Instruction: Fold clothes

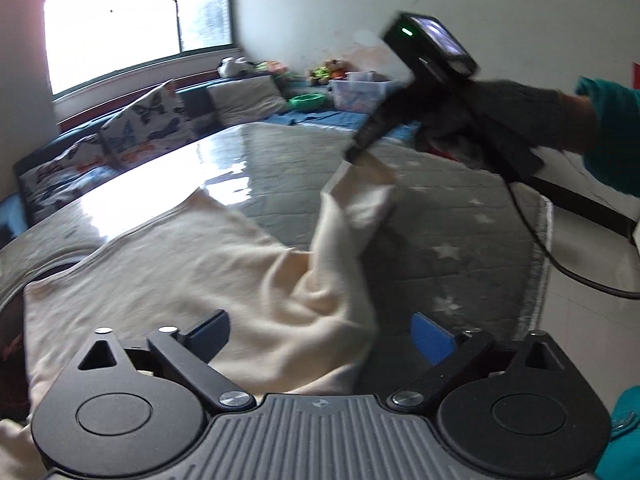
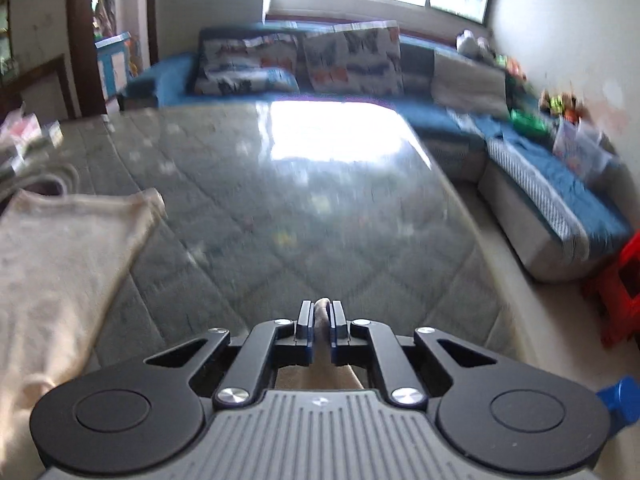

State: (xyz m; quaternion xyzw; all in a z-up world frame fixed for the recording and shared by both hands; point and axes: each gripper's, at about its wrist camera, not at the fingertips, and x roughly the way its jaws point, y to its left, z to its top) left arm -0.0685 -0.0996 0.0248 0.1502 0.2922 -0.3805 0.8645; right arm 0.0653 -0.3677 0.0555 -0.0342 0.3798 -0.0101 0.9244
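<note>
A cream garment [image 1: 192, 264] lies spread on the grey quilted mattress [image 1: 460, 232]. My left gripper [image 1: 320, 338] hovers over its near part, open, with blue pads [image 1: 432, 338] wide apart and nothing between them. In the left wrist view the right gripper [image 1: 356, 154], held by a gloved hand [image 1: 504, 116], is shut on a corner of the cream garment and lifts it off the mattress. In the right wrist view my right gripper [image 2: 320, 320] pinches a strip of cream cloth [image 2: 322, 322], and the rest of the garment [image 2: 60, 256] lies at the left.
Butterfly-print cushions [image 1: 140, 128] and blue seat pads [image 2: 560, 184] line the far side under a bright window [image 1: 132, 24]. Toys and a clear box [image 1: 360, 92] sit at the back right. A black cable [image 1: 560, 248] hangs by the mattress edge. A red stool [image 2: 624, 288] stands at the right.
</note>
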